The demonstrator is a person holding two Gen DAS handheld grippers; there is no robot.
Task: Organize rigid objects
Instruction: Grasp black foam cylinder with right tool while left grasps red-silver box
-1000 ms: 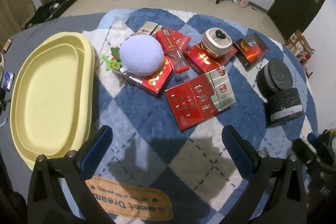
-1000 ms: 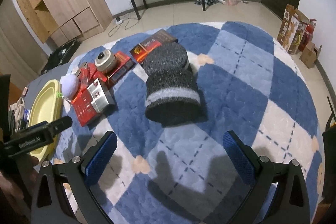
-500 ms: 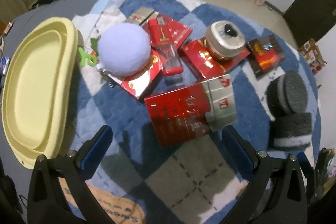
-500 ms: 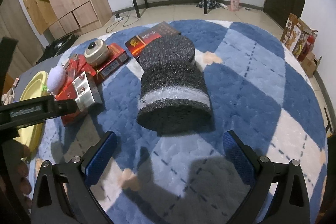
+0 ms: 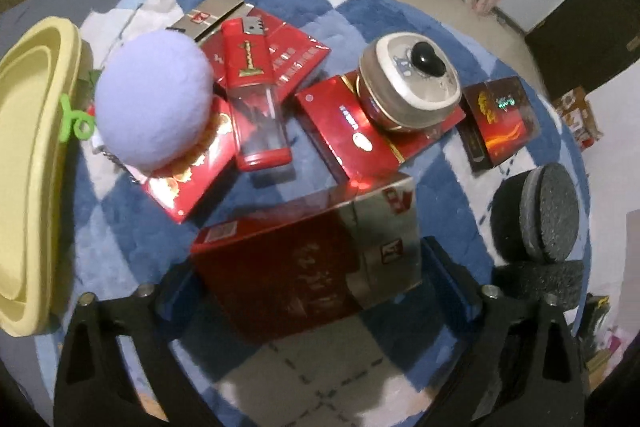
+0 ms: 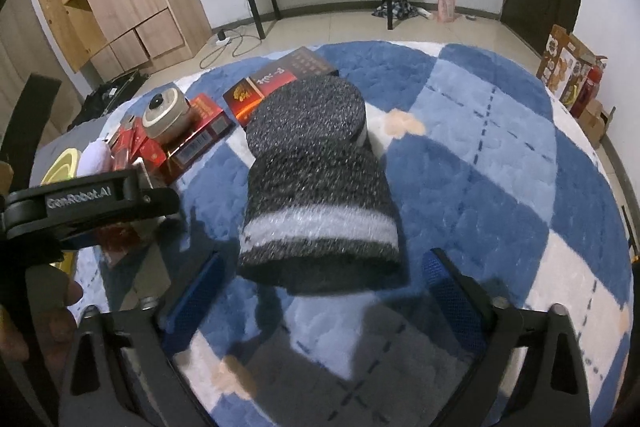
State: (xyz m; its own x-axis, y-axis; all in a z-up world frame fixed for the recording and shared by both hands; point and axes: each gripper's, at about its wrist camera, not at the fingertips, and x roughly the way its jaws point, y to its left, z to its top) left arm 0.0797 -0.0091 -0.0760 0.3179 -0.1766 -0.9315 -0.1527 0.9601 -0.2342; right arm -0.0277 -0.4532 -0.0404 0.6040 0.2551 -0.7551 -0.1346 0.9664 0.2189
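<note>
A red and silver box (image 5: 280,267) lies on the blue checked rug, and my left gripper (image 5: 306,263) has come down around it. Its jaws are closing with the box between the fingers; I see no firm press from the pads. A dark grey foam cylinder with a pale band (image 6: 320,203) lies on its side between the fingers of my right gripper (image 6: 322,263). Those jaws are closing too, with a gap left on both sides. A second foam cylinder (image 6: 308,115) sits just behind the first.
A yellow oval tray (image 5: 28,163) lies at the left rug edge. A purple fluffy ball (image 5: 154,99), a round beige tin (image 5: 408,83), several red boxes and a dark red box (image 5: 498,123) crowd the rug's middle. A hand (image 6: 40,315) holds the left gripper.
Both grippers have sunk closer to the rug. The left fingers now flank the red and silver box, the right fingers flank the banded foam cylinder, and both pairs of jaws have narrowed.
</note>
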